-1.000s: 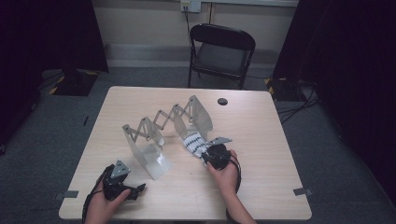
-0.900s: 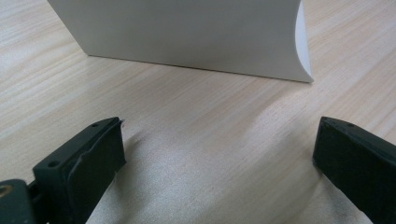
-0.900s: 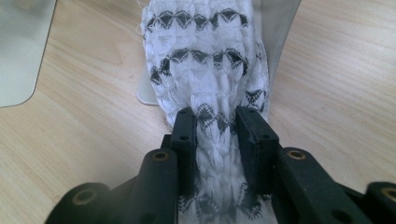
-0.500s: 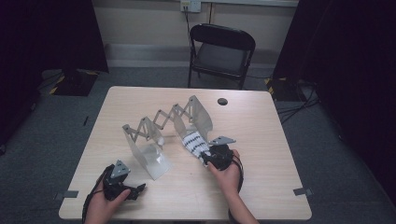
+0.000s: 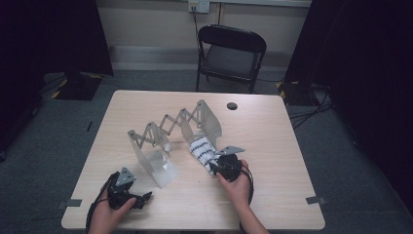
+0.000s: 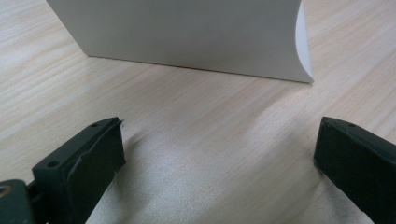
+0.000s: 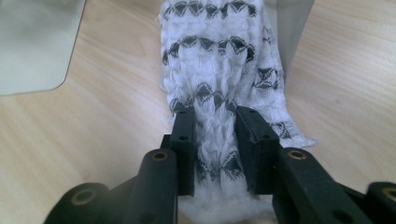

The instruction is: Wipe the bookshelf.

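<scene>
White knitted cloth with black pattern [image 7: 219,70] bunched between just-closing jaws of right gripper [image 7: 215,140], pinched, its far end against accordion rack [image 5: 170,129] ahead; left gripper [image 6: 215,154] gapes wide, nothing between, before rack's white panel [image 6: 187,32].

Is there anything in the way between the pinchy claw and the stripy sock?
No, nothing is in between. The right gripper already has the sock bunched up between its jaws, on the table beside the folding rack. The left gripper rests open on bare wood, away from the sock.
</scene>
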{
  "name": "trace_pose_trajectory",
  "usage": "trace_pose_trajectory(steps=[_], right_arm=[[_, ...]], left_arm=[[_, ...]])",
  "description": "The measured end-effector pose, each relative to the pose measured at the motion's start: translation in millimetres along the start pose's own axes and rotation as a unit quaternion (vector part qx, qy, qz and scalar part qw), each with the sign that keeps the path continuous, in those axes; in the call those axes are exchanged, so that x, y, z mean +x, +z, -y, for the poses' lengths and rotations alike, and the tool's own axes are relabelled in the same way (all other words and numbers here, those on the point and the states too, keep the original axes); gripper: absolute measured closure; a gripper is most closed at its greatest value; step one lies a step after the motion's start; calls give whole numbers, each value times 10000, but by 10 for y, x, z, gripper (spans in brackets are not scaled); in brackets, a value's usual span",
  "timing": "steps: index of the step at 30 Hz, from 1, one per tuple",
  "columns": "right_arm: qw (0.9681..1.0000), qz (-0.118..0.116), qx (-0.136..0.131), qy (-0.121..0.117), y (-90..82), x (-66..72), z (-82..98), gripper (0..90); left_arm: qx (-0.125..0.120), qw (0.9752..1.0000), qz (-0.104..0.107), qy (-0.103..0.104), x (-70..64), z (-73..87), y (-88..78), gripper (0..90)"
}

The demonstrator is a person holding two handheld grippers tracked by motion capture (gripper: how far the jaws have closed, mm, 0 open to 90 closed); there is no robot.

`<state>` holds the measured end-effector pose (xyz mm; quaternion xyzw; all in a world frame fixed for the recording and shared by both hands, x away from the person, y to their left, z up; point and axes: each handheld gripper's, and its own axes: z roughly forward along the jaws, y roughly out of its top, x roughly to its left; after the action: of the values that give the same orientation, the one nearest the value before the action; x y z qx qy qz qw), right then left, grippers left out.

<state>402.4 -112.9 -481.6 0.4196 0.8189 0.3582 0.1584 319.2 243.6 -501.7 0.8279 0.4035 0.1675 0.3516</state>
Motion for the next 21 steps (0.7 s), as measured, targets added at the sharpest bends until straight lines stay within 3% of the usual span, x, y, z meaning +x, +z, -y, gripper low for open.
trace_pose_trajectory(steps=[9,21], right_arm=[[9999,53,76,112,230,14,-225,744],[9999,77,54,35,335,-7,-304,737]], left_arm=[[18,10000,27,10,5,-3,2,10],[7,10000,1,24,4,-6,7,7]])
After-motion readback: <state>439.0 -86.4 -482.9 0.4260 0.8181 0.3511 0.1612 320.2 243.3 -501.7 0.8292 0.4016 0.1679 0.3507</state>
